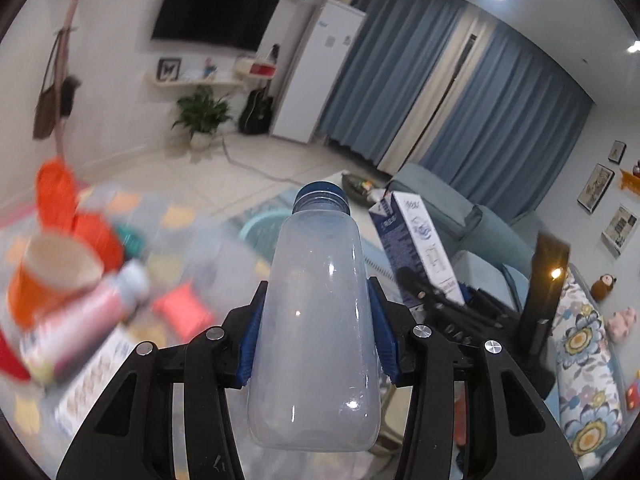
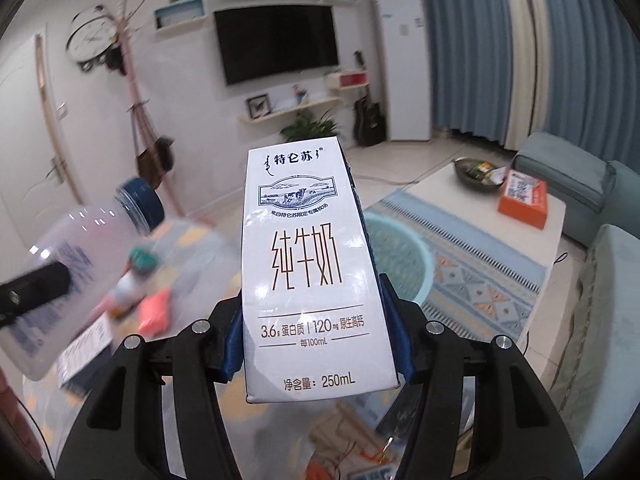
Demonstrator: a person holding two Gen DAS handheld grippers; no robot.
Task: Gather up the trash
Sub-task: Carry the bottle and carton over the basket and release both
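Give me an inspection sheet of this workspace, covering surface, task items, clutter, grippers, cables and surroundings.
Surface: nearby table, blurred, partly covered with items.
Job's things: clear plastic bottle with blue cap, held up; white milk carton, 250mL, held up; teal basin on the floor beyond, contents not visible.
Clutter: orange paper cup, pink tube, pink packet, printed box, all blurred.
Grippers: left hand-held gripper shut on the bottle; right hand-held gripper shut on the carton.
Cables: one cord across the floor near the potted plant.
Surroundings: wall television, blue curtains, sofa, coffee table, patterned rug.
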